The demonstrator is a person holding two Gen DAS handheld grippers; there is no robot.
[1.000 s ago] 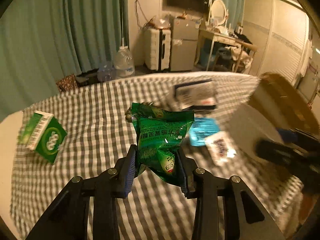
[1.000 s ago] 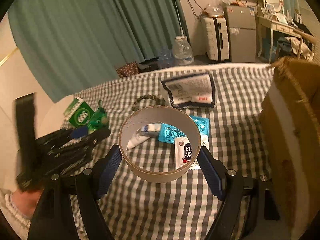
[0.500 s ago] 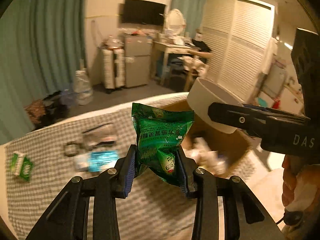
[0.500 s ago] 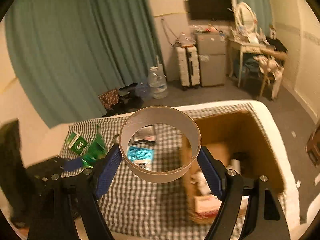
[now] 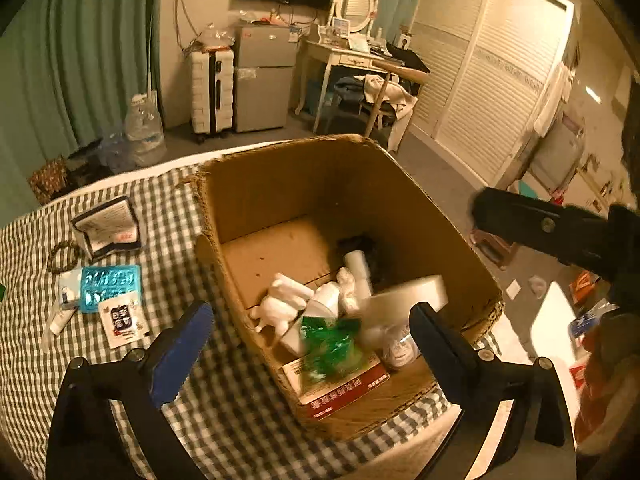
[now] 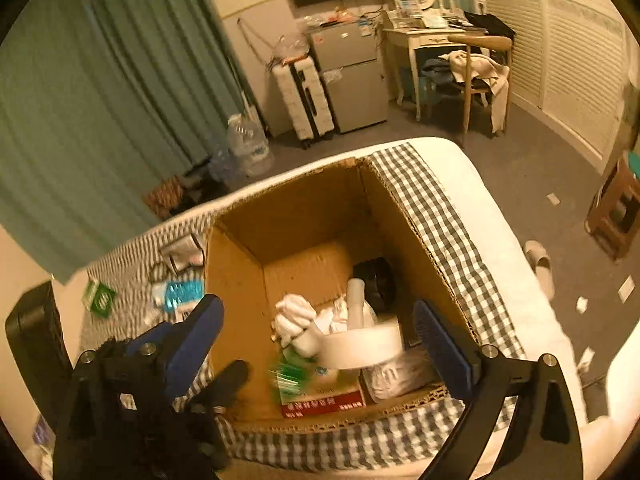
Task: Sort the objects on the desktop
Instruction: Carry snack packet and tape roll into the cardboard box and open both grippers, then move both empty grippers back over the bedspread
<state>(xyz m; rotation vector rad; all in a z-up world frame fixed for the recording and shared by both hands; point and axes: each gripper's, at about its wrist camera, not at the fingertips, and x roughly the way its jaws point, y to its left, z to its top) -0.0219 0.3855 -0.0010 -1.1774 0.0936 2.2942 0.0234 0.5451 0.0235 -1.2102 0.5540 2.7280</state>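
Both grippers hang over an open cardboard box (image 5: 208, 208) at the right end of the checked table. My left gripper (image 5: 308, 320) is open, its jaws still opening, with nothing between the pads. Below it a blurred green packet (image 5: 332, 344) drops among the box's contents. My right gripper (image 6: 318, 316) is also open and still widening. A white tape ring (image 6: 360, 344) falls free beneath it inside the box (image 6: 240, 300). The same ring (image 5: 404, 296) and the packet (image 6: 292, 372) show in the other views.
The box holds white crumpled items, a white tube and a red-and-white carton (image 5: 344, 388). On the cloth to the left lie a blue blister pack (image 5: 110, 286), a dark-edged pouch (image 5: 108, 228), a bracelet (image 5: 64, 254), a sachet (image 5: 122, 318) and a green box (image 6: 100, 298).
Both grippers swung right from the cloth to above the box. The left let go of the green packet and the right let go of the tape ring; both now fall inside.
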